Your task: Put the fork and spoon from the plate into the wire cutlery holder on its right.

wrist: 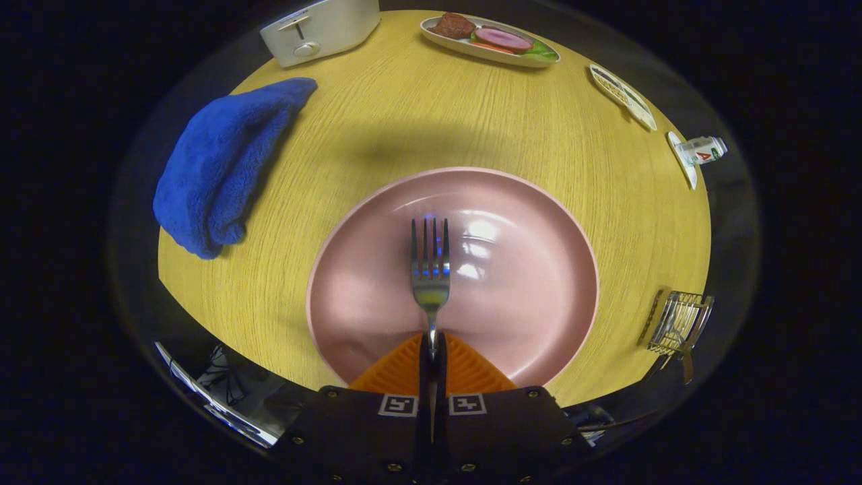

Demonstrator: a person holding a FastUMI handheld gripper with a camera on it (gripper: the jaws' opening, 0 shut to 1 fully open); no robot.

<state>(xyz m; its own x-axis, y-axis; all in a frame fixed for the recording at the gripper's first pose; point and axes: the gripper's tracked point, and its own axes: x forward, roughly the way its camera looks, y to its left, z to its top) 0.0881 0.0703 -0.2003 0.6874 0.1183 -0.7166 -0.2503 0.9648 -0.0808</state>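
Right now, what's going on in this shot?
A handheld gripper is shut on the fork by its handle, tines pointing forward over the pink plate. The wire cutlery holder sits to the plate's right near the table edge, with a utensil handle already sticking out of it. The fork isn't in the holder yet.

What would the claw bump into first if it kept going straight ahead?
Probably the pink plate. The claw, shut on the fork, points across it; how high it hangs above the plate is unclear.
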